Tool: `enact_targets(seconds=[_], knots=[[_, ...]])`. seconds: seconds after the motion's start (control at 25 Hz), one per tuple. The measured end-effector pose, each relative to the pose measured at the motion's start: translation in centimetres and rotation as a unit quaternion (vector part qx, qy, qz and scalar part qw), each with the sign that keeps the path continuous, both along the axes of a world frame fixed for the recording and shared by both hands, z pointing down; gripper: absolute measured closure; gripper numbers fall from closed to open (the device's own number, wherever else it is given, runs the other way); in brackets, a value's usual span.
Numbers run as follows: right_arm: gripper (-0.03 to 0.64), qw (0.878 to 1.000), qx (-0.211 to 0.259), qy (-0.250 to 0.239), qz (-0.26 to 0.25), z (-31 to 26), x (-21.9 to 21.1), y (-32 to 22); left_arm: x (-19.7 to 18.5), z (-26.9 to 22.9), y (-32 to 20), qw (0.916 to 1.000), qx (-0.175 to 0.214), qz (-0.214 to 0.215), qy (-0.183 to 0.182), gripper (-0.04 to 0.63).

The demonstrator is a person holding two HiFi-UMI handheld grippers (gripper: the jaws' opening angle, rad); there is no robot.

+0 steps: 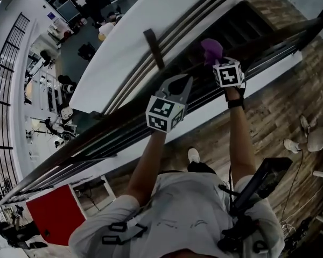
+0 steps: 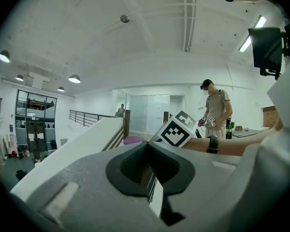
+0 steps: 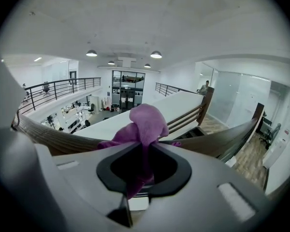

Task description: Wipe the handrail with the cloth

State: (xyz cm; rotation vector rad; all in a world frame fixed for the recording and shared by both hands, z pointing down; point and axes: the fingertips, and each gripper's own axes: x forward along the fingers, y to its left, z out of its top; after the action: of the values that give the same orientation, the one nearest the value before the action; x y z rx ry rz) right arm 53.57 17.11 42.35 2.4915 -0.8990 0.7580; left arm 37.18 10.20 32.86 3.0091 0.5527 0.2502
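Observation:
A dark wooden handrail (image 1: 109, 127) runs slantwise from lower left to upper right in the head view. My right gripper (image 1: 216, 58) is shut on a purple cloth (image 1: 211, 48), which rests on the rail. In the right gripper view the cloth (image 3: 146, 122) bunches up out of the closed jaws of the right gripper (image 3: 144, 148), with the brown handrail (image 3: 53, 140) passing just beyond. My left gripper (image 1: 185, 84) hovers at the rail a little left of the right one. Its jaws are shut with nothing between them (image 2: 147, 145). From the left gripper view the cloth (image 2: 133, 139) shows ahead.
Beyond the rail are a stairwell (image 1: 242, 26) and a white sloping parapet (image 1: 134, 42), with an open hall far below at left. I stand on a wooden floor (image 1: 280, 106). A red cabinet (image 1: 56, 211) is at lower left. Another person (image 2: 215, 111) stands behind, holding grippers.

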Motion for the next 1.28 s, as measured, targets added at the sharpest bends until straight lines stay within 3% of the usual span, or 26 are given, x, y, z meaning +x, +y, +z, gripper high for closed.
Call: enact_targets(seconds=[0.68, 0.96, 1.12, 1.28], knots=[[0.569, 0.991, -0.025, 0.031, 0.127, -1.2, 15.9, 14.5, 8.3, 1.8, 8.0, 0.9977, -0.012, 0.065, -0.015, 0.594], [0.569, 0.983, -0.046, 0.030, 0.174, -2.4, 20.2, 20.0, 7.2, 0.6, 8.4, 0.9975, -0.018, 0.065, -0.021, 0.595], [0.569, 0.982, -0.058, 0.029, 0.176, -2.4, 21.7, 19.6, 5.6, -0.2, 6.3, 0.9995, -0.014, 0.026, -0.011, 0.594], [0.569, 0.979, -0.080, 0.036, 0.186, -1.5, 18.4, 19.3, 1.8, 0.0, 2.6, 0.9999, -0.016, -0.006, -0.001, 0.595]])
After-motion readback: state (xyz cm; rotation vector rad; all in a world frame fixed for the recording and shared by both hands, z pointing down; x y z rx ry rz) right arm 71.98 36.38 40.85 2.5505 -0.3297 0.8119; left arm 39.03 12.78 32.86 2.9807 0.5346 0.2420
